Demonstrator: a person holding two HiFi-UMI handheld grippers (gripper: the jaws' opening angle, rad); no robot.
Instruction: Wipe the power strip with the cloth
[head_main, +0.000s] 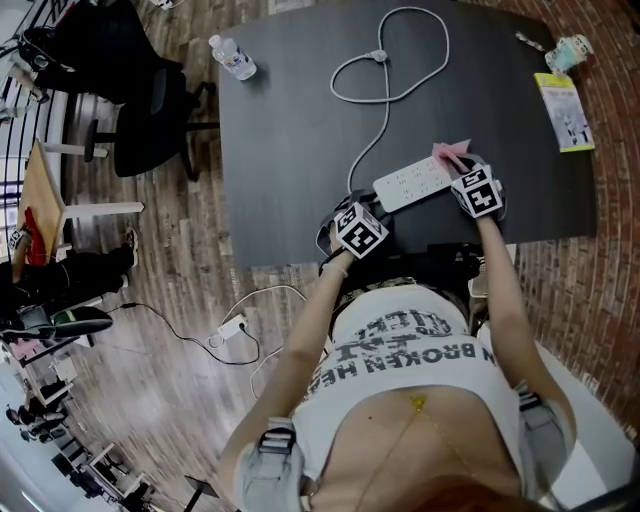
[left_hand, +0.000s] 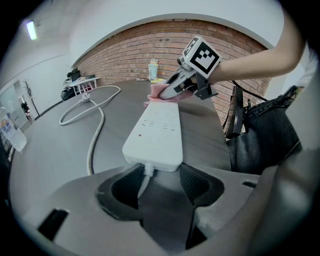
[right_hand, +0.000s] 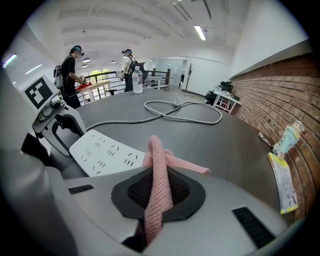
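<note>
The white power strip (head_main: 412, 182) lies near the front edge of the dark bench (head_main: 290, 120), its cord (head_main: 385, 100) looping away. The left claw (left_hand: 160, 185), spread wide, straddles the strip's cord end, apparently to brace it against sliding. At the far end, the right claw (right_hand: 159, 192) is clamped tight on the pink cloth (right_hand: 159, 165), which is folded to a narrow pad for rubbing the strip's face.

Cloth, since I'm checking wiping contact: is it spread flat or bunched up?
Bunched. The cloth is pinched into a narrow rope by the right tool, one loose end trailing beside the power strip.
</note>
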